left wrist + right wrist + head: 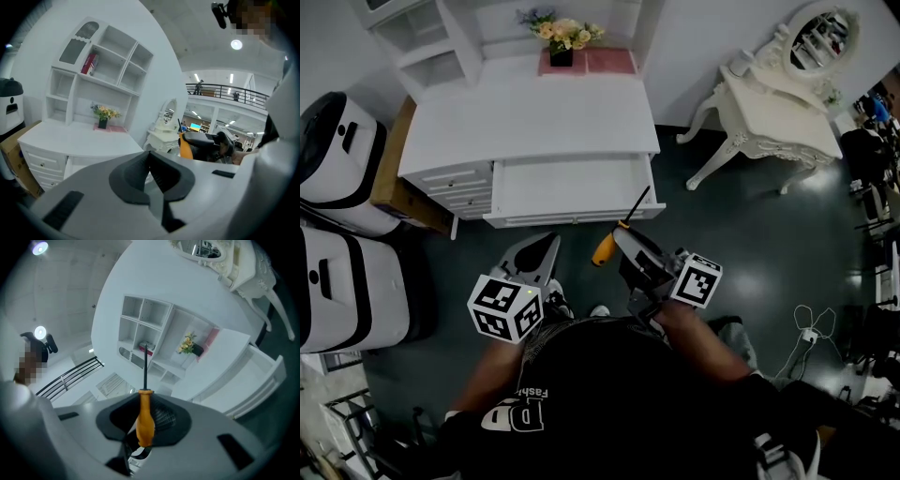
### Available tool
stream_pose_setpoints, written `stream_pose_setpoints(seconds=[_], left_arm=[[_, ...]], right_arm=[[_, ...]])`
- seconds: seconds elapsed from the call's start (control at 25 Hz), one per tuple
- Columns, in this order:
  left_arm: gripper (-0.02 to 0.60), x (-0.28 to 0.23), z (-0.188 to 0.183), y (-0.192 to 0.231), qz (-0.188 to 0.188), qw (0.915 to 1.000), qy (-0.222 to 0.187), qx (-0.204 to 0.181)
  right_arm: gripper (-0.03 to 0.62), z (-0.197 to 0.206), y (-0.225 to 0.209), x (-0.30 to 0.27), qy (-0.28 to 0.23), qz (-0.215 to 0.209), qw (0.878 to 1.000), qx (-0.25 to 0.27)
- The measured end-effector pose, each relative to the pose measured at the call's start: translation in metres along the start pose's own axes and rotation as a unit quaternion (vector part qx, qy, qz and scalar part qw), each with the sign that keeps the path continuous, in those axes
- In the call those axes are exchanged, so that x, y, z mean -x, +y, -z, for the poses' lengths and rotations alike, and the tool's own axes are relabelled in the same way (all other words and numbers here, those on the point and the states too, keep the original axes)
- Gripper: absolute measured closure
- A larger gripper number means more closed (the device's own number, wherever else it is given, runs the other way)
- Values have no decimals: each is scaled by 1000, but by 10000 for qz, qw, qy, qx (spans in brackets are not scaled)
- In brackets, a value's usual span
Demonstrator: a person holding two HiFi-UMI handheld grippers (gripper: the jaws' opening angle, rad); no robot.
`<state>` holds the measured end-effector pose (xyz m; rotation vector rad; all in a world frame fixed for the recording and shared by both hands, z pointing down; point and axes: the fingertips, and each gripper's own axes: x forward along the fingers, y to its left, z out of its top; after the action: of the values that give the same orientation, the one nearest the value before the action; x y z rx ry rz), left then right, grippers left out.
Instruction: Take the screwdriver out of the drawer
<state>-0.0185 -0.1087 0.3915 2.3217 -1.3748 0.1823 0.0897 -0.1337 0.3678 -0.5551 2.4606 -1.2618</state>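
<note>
The screwdriver, with an orange handle and a thin black shaft, is held in the air in front of the open white drawer. My right gripper is shut on its handle, and the shaft points up and away in the right gripper view. My left gripper hangs below the drawer's front, shut with nothing between its jaws. In the left gripper view the orange handle shows at the right, beyond my left gripper.
The drawer belongs to a white desk with a shelf unit and a flower pot at the back. A white dressing table stands to the right. Two white machines and a cardboard box stand at the left.
</note>
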Motion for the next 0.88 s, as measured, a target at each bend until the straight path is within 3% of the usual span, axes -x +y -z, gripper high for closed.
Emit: stream_pose_setpoints(seconds=[0.88], left_arm=[[568,7,16,-24,-76,9998,129,-91]], right_arm=[[519,13,0,23,-22,-127,9998,-179]])
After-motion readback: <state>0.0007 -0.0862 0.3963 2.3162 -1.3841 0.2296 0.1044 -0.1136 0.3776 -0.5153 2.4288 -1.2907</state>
